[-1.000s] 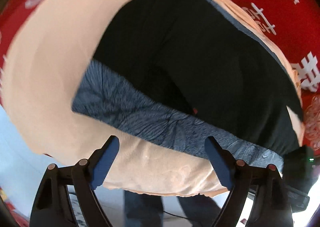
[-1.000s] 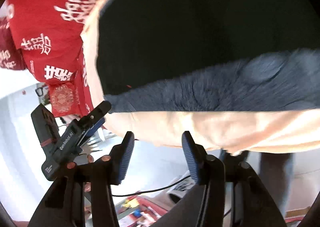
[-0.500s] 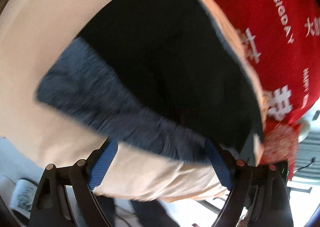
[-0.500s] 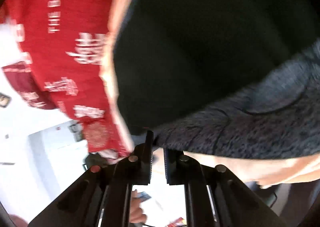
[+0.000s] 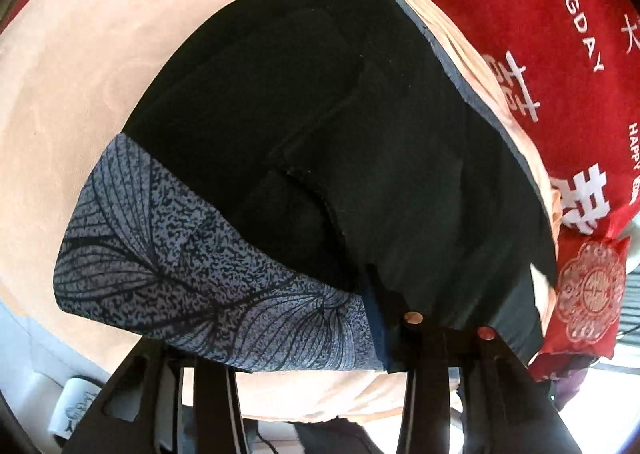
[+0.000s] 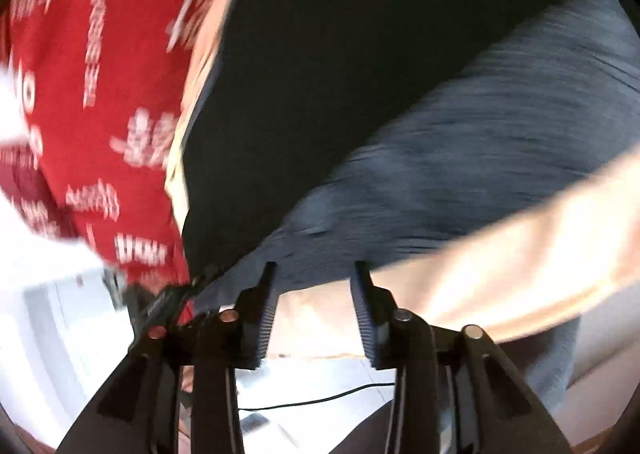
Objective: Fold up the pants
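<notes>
While the red cloth [image 5: 520,13] with white lettering spreads widest behind, we see the peach sheet [image 5: 100,73] over it, and the black pants [image 5: 340,133] lie flat on that sheet, patterned grey waistband [image 5: 180,274] nearest us. Our left gripper [image 5: 280,350] has just been closing, fingers pinching that waistband. Our right gripper [image 6: 314,314] has just been opening, fingers [image 6: 366,314] spread at the band's edge, gripping nothing

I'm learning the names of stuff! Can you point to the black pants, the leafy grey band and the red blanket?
black pants [image 5: 340,133], left wrist view, plain black cloth.
leafy grey band [image 5: 160,254], left wrist view, leaf print.
red blanket [image 5: 540,13], left wrist view, red part beside white lettering.
</notes>
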A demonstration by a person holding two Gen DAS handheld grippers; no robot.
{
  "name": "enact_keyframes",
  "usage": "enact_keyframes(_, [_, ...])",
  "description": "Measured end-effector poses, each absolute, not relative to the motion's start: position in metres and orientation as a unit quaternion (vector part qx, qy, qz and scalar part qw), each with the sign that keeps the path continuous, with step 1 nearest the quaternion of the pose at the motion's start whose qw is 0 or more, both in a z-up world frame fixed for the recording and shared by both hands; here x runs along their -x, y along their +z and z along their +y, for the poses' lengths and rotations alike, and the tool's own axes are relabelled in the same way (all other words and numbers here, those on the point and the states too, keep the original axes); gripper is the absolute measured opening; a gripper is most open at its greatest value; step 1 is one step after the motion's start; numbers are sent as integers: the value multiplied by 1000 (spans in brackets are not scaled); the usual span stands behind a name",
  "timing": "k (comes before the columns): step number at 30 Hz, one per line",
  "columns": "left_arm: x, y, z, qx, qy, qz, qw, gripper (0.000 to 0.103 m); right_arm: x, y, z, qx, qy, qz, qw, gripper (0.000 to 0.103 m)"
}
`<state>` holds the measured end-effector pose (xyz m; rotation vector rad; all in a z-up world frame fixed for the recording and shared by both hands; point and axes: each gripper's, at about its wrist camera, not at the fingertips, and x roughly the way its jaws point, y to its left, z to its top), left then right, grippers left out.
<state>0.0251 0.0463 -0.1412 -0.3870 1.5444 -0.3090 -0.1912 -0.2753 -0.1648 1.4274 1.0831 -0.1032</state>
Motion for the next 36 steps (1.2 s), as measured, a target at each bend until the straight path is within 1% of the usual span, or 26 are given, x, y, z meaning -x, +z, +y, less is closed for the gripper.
enact_keyframes(4, [-16, -149, 43, 151, -141, 688, 695, 41, 215, -175, -285, -646, -76, 441, 618, 44])
enact_keyframes(5, [-14, -150, 41, 144, -142, 687, 698, 41, 219, -179, -290, -660, -80, 421, 617, 44])
enact_keyframes(6, [-11, -150, 42, 138, -142, 686, 700, 39, 219, -182, -293, -676, -86, 400, 613, 44])
enact_keyframes(7, [-11, -149, 40, 128, -139, 684, 704, 32, 221, -183, -296, -688, -89, 381, 611, 44])
enact_keyframes(8, [-9, -148, 41, 121, -132, 684, 707, 20, 219, -184, -298, -698, -96, 365, 608, 36])
enact_keyframes(9, [-9, -147, 43, 123, -129, 687, 705, 20, 219, -184, -300, -708, -106, 354, 601, 25])
enact_keyframes(10, [-10, -144, 44, 135, -122, 687, 703, 20, 219, -184, -304, -724, -111, 341, 589, 7])
enact_keyframes(12, [-12, -134, 45, 140, -117, 685, 706, 20, 211, -173, -308, -723, -112, 347, 586, 5])
enact_keyframes(15, [-21, -107, 37, 138, -120, 669, 720, 20, 189, -134, -326, -677, -88, 378, 626, 4])
enact_keyframes(19, [-51, -67, 14, 142, -133, 635, 748, 20, 141, -90, -352, -629, -52, 402, 664, 4])
enact_keyframes(21, [-72, -57, 1, 138, -140, 621, 759, 20, 113, -73, -368, -604, -37, 410, 683, 4])
enact_keyframes(24, [-114, -51, -25, 119, -145, 598, 779, 20, 64, -54, -396, -566, -16, 420, 709, 4])
enact_keyframes(27, [-158, -64, -46, 83, -134, 584, 796, 21, 10, -56, -422, -535, 1, 440, 722, 4])
enact_keyframes(28, [-176, -77, -57, 56, -120, 582, 802, 24, -11, -60, -429, -521, 3, 451, 725, 4])
enact_keyframes(29, [-185, -85, -62, 42, -111, 580, 806, 36, -28, -67, -435, -507, 5, 464, 727, 4])
enact_keyframes(30, [-196, -94, -69, 26, -94, 574, 813, 53, -48, -78, -440, -495, 7, 479, 725, 4])
enact_keyframes(31, [-209, -106, -76, 11, -71, 570, 819, 55, -63, -88, -445, -483, 6, 492, 724, 4])
enact_keyframes(32, [-221, -119, -81, 5, -54, 575, 816, 60, -77, -99, -448, -471, 2, 506, 723, 4])
enact_keyframes(33, [-227, -128, -82, 1, -43, 580, 814, 71, -90, -111, -452, -459, -3, 519, 721, 4])
enact_keyframes(34, [-235, -141, -83, -7, -17, 584, 812, 76, -97, -123, -456, -455, -6, 527, 718, 4])
enact_keyframes(35, [-239, -147, -83, -10, -4, 585, 811, 80, -107, -136, -460, -453, -9, 536, 712, 4])
enact_keyframes(36, [-241, -148, -82, -9, 1, 587, 810, 80, -113, -148, -462, -452, -16, 548, 703, 4])
